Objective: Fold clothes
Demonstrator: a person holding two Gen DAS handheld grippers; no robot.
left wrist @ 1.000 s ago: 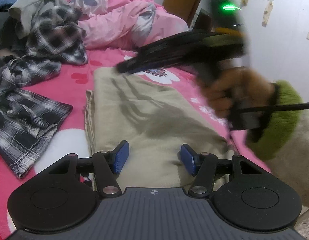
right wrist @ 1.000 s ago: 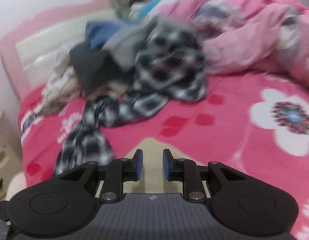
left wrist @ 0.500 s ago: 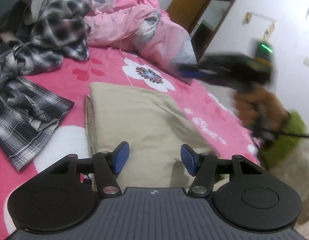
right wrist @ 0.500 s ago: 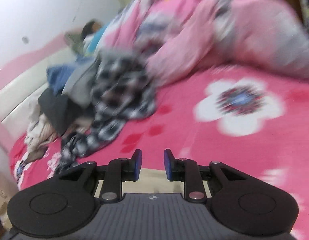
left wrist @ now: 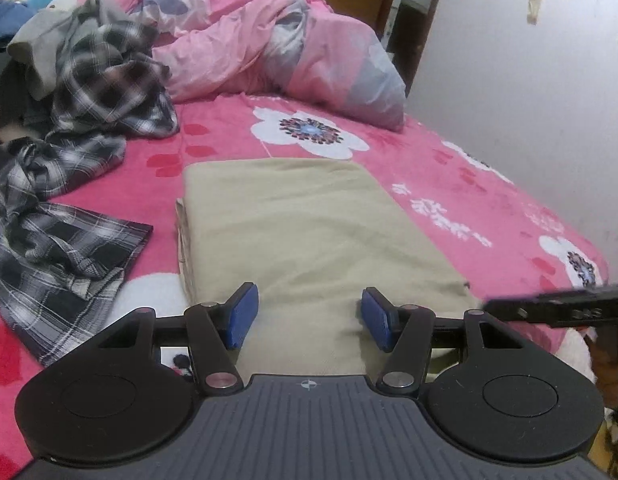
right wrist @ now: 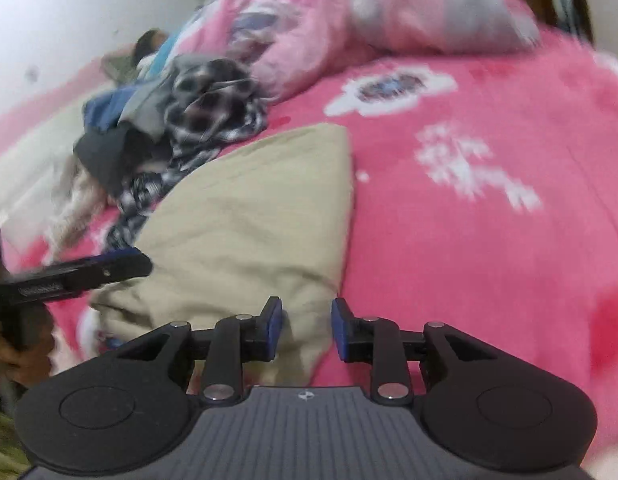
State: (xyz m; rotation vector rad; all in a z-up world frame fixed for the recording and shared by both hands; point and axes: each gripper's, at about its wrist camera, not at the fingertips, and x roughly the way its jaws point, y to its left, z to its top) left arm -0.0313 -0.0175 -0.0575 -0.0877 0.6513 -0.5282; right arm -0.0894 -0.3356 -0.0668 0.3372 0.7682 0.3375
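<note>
**Beige cloth lying folded on the bed**

The cloth (left wrist: 309, 236) is lying flat on the pink sheet (left wrist: 461, 184). The left gripper (left wrist: 307, 316) is hovering agape over its near edge. The right gripper (right wrist: 307, 328), jaws just widening, is gripping nothing above its corner.

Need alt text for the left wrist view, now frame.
A folded beige cloth lies flat on a pink flowered bedspread, the open left gripper just above its near edge, holding nothing. Plaid shirts lie left, a pink quilt behind; the right gripper enters from the right.
</note>
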